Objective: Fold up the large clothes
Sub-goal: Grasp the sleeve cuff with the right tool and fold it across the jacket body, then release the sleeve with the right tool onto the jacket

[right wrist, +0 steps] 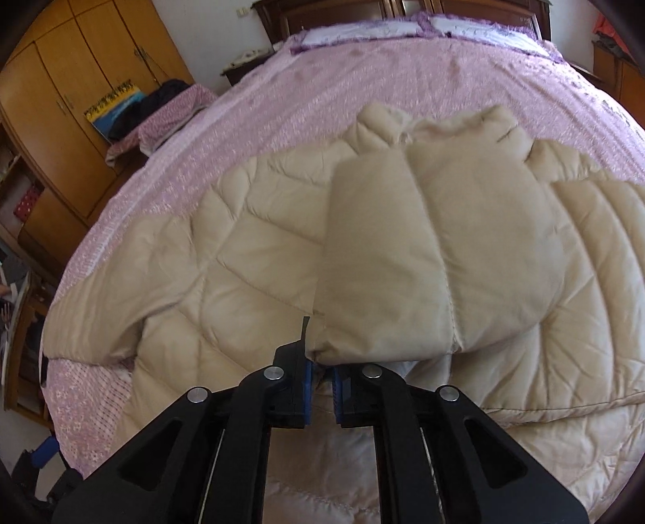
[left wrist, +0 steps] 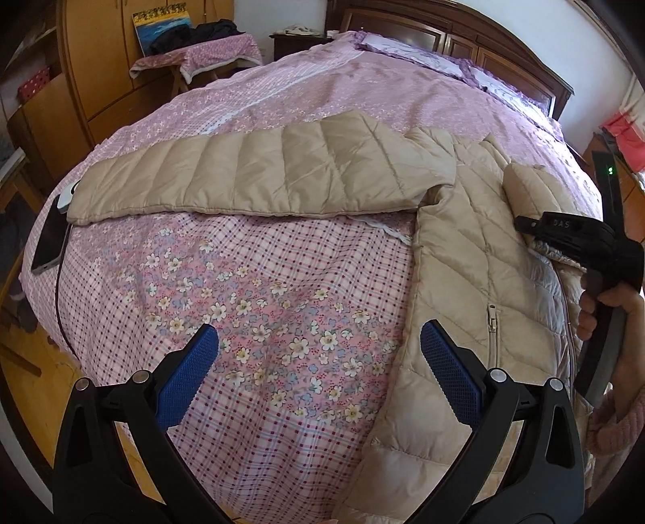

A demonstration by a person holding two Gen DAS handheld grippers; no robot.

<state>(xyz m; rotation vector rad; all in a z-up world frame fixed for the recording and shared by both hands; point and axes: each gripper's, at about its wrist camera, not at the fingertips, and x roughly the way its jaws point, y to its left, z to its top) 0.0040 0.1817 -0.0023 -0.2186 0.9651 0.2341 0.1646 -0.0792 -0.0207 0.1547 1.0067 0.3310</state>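
Phone lies dark at the far left edge of the bed, w/ a thin cable running down beside it and a small white thing at its top end, touching the cuff of the jacket sleeve. That sleeve stretches flat across the pink floral quilt, left to right, joining the beige puffer jacket which lies along the right side of the bed, pocket zipper facing up. My left gripper hangs over the bare quilt just beside the jacket's side edge; its jaws stand spread wide, blue pads clear of any cloth, nothing between them. Further right, in the left wrist view, my right gripper sits low over the jacket front, w/ my hand wrapped on its handle at the frame edge. From the right wrist view, the other sleeve lies folded across the jacket body, its cuff end right at my right gripper's tips. Those jaws stand a little apart, narrow gap, blue pads either side; the cuff edge is just ahead of them, and I can't make out cloth pinched in the gap. Behind the bed, top left: wooden wardrobe and a small covered table w/ dark clothes piled on it; headboard at top right.
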